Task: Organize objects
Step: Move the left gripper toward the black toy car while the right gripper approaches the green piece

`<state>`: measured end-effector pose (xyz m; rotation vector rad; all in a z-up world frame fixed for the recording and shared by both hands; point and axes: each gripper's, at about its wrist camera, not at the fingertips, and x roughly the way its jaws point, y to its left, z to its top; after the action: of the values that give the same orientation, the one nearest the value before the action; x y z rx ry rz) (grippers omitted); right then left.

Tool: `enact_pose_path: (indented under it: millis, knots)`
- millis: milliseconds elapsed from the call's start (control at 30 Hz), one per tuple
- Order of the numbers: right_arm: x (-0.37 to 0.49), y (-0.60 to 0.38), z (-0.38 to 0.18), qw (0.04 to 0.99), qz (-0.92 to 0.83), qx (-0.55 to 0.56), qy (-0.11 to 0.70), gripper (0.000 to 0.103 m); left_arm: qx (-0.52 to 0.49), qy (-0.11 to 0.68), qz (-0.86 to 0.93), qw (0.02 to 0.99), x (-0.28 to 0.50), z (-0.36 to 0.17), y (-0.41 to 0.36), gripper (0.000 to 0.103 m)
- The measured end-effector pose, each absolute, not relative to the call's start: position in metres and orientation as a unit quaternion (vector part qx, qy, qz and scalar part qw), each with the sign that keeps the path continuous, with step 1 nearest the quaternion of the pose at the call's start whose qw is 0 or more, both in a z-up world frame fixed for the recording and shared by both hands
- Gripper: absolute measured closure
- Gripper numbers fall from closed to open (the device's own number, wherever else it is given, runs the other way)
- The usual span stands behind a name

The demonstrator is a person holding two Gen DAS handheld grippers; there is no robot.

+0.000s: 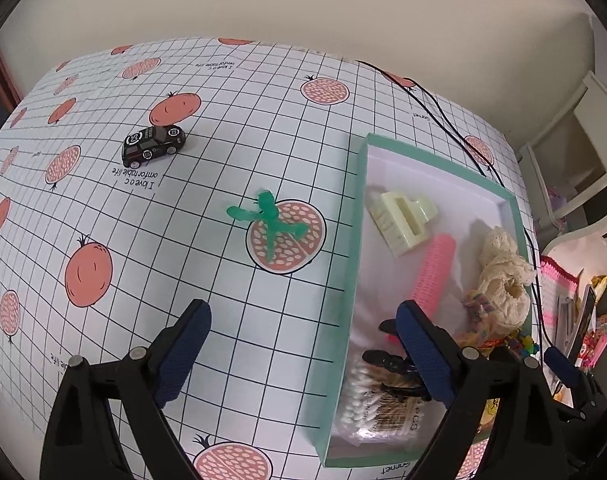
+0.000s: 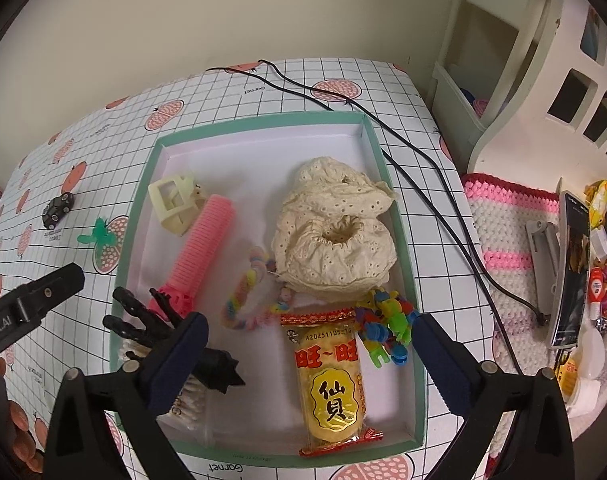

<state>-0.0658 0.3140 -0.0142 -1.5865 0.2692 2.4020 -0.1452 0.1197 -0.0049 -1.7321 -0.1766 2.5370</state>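
Jaws of both the left gripper (image 1: 303, 344) and right gripper (image 2: 311, 344) gape wide, empty. Only the right wrist view shows the snack packet (image 2: 333, 380) in the box (image 2: 399, 216); the toy car (image 1: 153, 143), at eleven o'clock, looks sharp only from the left.

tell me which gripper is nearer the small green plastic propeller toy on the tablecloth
Left. The left gripper hangs just short of the green propeller toy; the right gripper hovers over the box.

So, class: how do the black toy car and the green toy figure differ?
The toy car is black with white markings; the green figure is plain translucent green. The car stands on its wheels; the figure lies flat, limbs spread. The car sits farther from the box. Both rest on the tablecloth, outside the box.
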Motion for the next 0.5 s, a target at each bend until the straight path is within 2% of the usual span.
enact_pose_path:
  millis: [500]
  knots:
    - [-0.0658, 0.3141, -0.0168, 0.126, 0.822, -0.548, 0.090, 0.000, -0.559, -0.046, 0.828, 0.025, -0.1457, -0.0050, 0.1207, 0.009]
